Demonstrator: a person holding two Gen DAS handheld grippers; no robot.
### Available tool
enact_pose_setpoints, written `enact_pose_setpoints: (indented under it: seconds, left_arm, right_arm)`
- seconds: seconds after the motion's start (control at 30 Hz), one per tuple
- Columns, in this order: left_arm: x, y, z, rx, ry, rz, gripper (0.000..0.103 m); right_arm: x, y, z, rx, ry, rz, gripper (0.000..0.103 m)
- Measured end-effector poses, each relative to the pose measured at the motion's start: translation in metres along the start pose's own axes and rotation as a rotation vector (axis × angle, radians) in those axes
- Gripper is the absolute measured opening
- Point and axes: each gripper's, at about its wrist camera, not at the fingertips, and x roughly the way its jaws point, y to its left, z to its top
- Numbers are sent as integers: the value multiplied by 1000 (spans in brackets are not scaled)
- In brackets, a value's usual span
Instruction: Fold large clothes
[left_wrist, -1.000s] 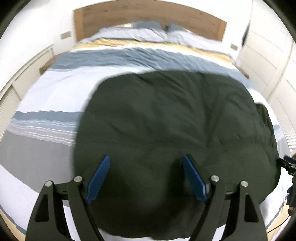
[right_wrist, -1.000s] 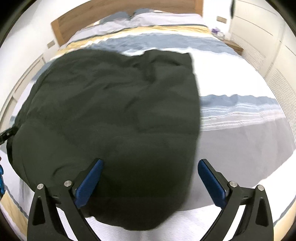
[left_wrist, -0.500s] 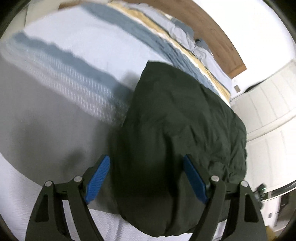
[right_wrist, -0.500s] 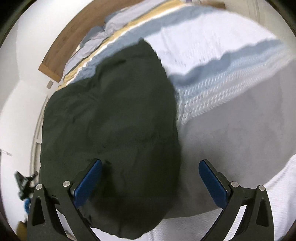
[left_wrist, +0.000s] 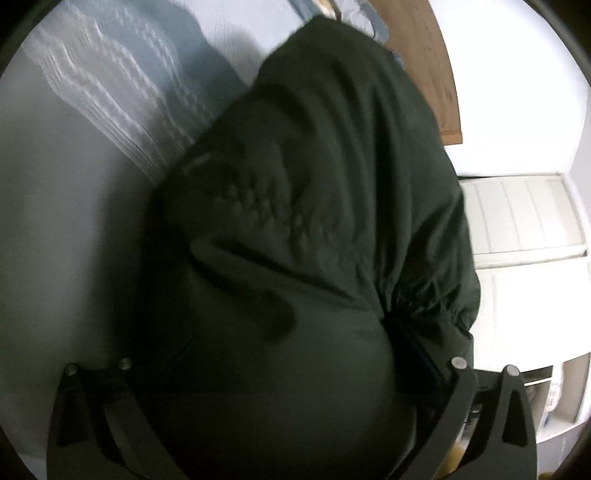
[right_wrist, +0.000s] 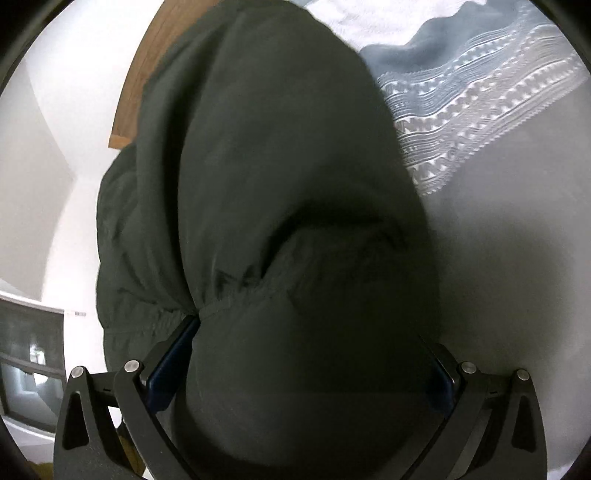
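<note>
A large dark green garment (left_wrist: 314, 229) lies on the bed and fills most of both views; it also shows in the right wrist view (right_wrist: 280, 192). My left gripper (left_wrist: 273, 373) is pushed into its near edge with the jaws wide apart and cloth bulging between them; the left blue pad is hidden by cloth. My right gripper (right_wrist: 299, 365) is likewise pressed into the near edge, jaws wide, with a gathered elastic hem (right_wrist: 218, 310) beside its left pad (right_wrist: 170, 365). Neither gripper pinches the cloth.
The bed cover (left_wrist: 74, 206) is grey, white and blue striped, seen also in the right wrist view (right_wrist: 498, 155). A wooden headboard (left_wrist: 436, 74) stands at the far end. White wardrobe doors (left_wrist: 524, 221) are to the right of the bed.
Both grippers have tilted outward and dropped close onto the near edge of the garment, which now bulges between the open jaws. The garment has not visibly shifted on the bed.
</note>
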Motion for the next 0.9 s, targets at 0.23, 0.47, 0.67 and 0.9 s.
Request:
enact_pose_setpoints:
  seconds: [0.23, 0.47, 0.67, 0.9]
  left_arm:
    - [14, -2, -4, -33, 41, -56, 103]
    - [18, -10, -16, -20, -15, -27, 102]
    - [16, -38, -36, 10, -77, 6, 56]
    - [6, -97, -52, 99, -126, -66, 29]
  right_arm:
    - [34, 21, -1, -36, 105, 117, 103]
    - [40, 18, -7, -9, 64, 121, 103]
    - [43, 29, -9, 4, 52, 82, 98]
    - [33, 81, -15, -89, -14, 23, 28]
